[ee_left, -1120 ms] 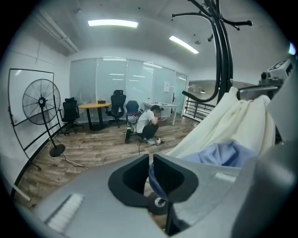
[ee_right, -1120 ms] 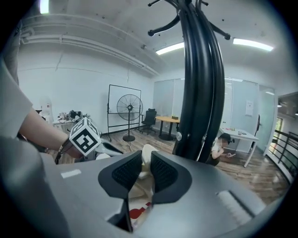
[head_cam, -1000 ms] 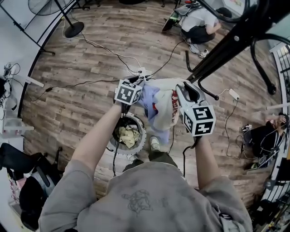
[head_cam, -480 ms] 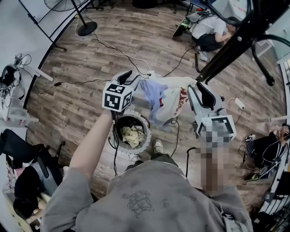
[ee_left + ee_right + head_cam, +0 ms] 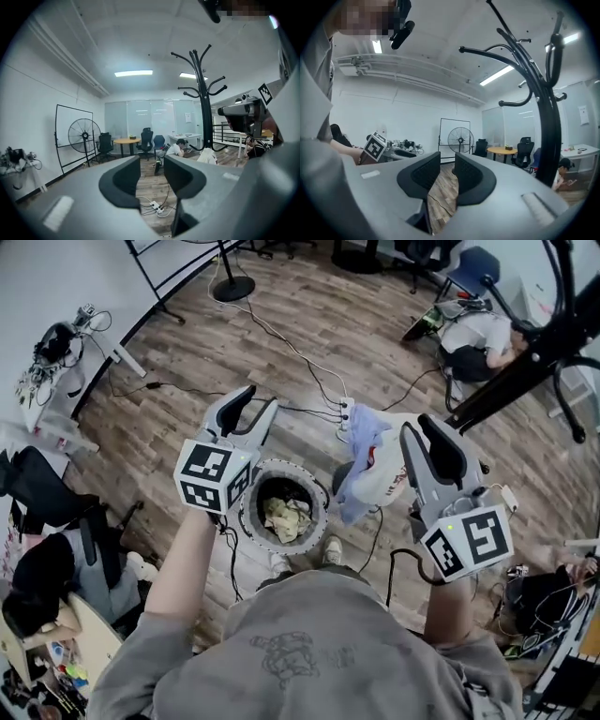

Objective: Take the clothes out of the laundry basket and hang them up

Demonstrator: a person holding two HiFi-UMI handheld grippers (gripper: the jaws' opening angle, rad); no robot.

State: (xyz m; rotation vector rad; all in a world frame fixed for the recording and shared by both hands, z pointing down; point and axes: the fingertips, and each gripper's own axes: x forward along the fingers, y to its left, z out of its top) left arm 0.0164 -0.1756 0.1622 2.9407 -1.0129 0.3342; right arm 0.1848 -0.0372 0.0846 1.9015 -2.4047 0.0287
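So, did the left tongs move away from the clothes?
Yes. The left tongs were above the round white laundry basket, touching the pale blue and white garment; now they are left of the basket, apart from the garment.

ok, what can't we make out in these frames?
- Head view: what the garment hangs from; the right tool covers that side.
- Head view: how many pieces lie in the laundry basket; too small, and the left tool overlaps its rim.
- Right gripper view: the base of the coat rack, hidden behind the tool's body.
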